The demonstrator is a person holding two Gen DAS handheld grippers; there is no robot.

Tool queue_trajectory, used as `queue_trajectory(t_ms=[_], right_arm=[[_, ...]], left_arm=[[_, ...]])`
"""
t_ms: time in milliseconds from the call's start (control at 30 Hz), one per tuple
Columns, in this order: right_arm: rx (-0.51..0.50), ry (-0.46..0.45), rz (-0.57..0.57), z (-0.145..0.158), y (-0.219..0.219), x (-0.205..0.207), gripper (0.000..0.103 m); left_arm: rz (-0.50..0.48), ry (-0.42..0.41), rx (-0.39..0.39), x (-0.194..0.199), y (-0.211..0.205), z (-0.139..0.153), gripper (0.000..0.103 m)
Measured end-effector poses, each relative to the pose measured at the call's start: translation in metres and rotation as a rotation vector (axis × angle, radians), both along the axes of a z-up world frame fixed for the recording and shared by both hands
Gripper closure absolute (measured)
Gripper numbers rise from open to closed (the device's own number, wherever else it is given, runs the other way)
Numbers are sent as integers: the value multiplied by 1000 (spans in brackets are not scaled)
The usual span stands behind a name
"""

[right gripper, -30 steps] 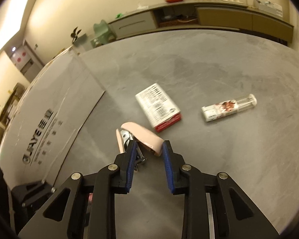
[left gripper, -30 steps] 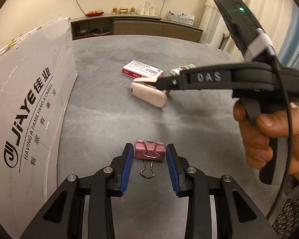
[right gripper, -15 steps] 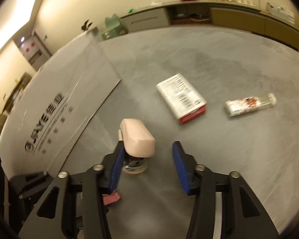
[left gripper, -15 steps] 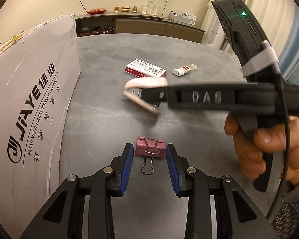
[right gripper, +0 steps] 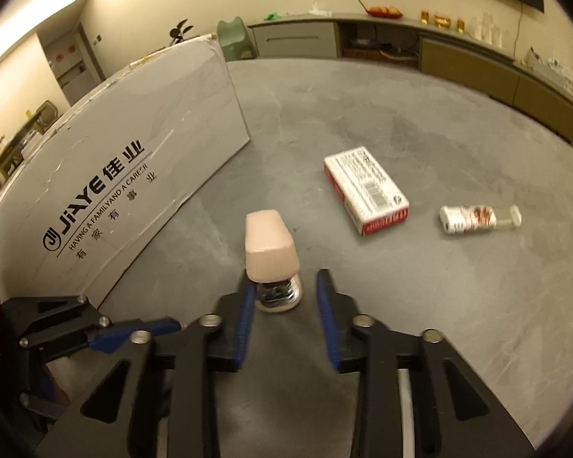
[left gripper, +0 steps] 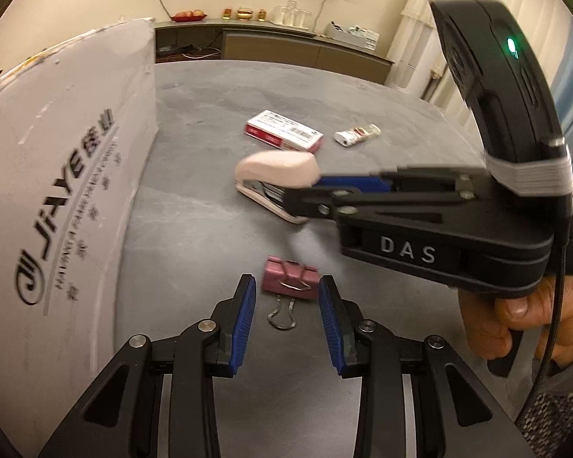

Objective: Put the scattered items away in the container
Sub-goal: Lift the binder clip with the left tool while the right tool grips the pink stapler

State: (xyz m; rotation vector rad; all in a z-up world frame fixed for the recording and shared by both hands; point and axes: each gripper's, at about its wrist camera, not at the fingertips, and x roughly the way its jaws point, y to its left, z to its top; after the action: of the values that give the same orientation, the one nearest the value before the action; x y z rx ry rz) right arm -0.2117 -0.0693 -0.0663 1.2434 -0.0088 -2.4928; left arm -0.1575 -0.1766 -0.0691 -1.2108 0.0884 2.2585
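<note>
A pale pink stapler (right gripper: 269, 244) points away from my right gripper (right gripper: 284, 286). Its chrome rear end sits between the open fingers, against the left pad, with a gap to the right one. I cannot tell whether it rests on the grey table (right gripper: 401, 122). In the left wrist view the same stapler (left gripper: 277, 170) is at the tip of the right gripper (left gripper: 305, 192). My left gripper (left gripper: 286, 282) is open low over the table, and a pink binder clip (left gripper: 290, 278) lies just ahead, between its fingertips. The white cardboard box (left gripper: 76, 171) stands on the left.
A red and white staple box (right gripper: 366, 189) and a small clear bottle (right gripper: 477, 219) lie farther out on the table. The printed side of the cardboard box (right gripper: 133, 175) walls off the left. A hand (left gripper: 515, 316) holds the right gripper's handle. A sideboard (right gripper: 458, 57) runs along the back wall.
The right gripper swung with the stapler, which now points straight away from it. Its fingers spread wider than a second ago. The left gripper stays over the binder clip.
</note>
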Motion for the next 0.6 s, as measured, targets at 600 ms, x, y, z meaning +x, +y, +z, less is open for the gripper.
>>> queue_trajectory(t_ms=[600], right_arm=[[-13,-42,-21,3,18,12,75]], left_arm=[[7,31,-8,-2,7,-2,63]])
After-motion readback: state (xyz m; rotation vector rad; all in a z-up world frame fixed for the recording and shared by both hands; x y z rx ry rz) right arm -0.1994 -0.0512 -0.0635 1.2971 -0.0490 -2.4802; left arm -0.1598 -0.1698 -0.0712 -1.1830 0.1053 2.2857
